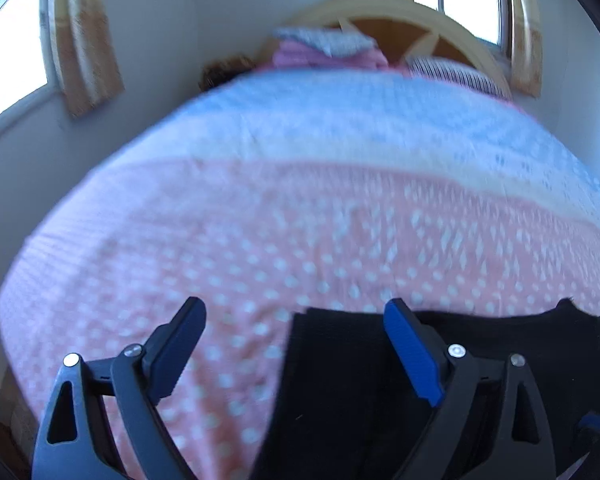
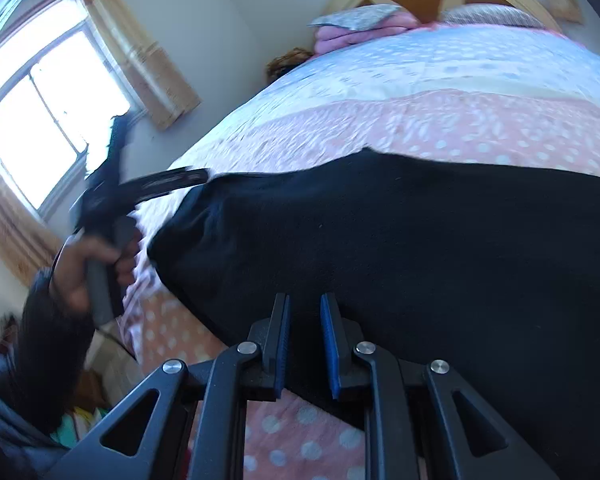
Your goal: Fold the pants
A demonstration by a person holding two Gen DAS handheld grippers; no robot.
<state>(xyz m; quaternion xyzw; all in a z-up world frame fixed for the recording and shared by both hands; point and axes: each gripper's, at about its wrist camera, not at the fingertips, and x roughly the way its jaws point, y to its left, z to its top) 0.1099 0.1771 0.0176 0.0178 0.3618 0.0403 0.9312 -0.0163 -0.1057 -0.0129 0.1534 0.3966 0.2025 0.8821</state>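
Black pants [image 2: 400, 236] lie flat on the pink dotted bedspread [image 2: 460, 128]. In the left wrist view the pants [image 1: 340, 380] fill the lower right, with a straight left edge between the fingers. My left gripper [image 1: 296, 316] is open wide and empty, above that edge. It also shows in the right wrist view [image 2: 172, 182], blurred, held by a hand at the left. My right gripper [image 2: 305, 304] is nearly closed, with a narrow gap between its pads over the near edge of the pants; whether cloth is pinched is unclear.
The bed has a blue dotted band [image 1: 340, 120] further back, pillows and folded pink bedding [image 1: 324, 50] at a wooden headboard [image 1: 400, 16]. Windows with beige curtains [image 1: 84, 48] stand at the left wall. Clutter lies on the floor at the left [image 2: 80, 412].
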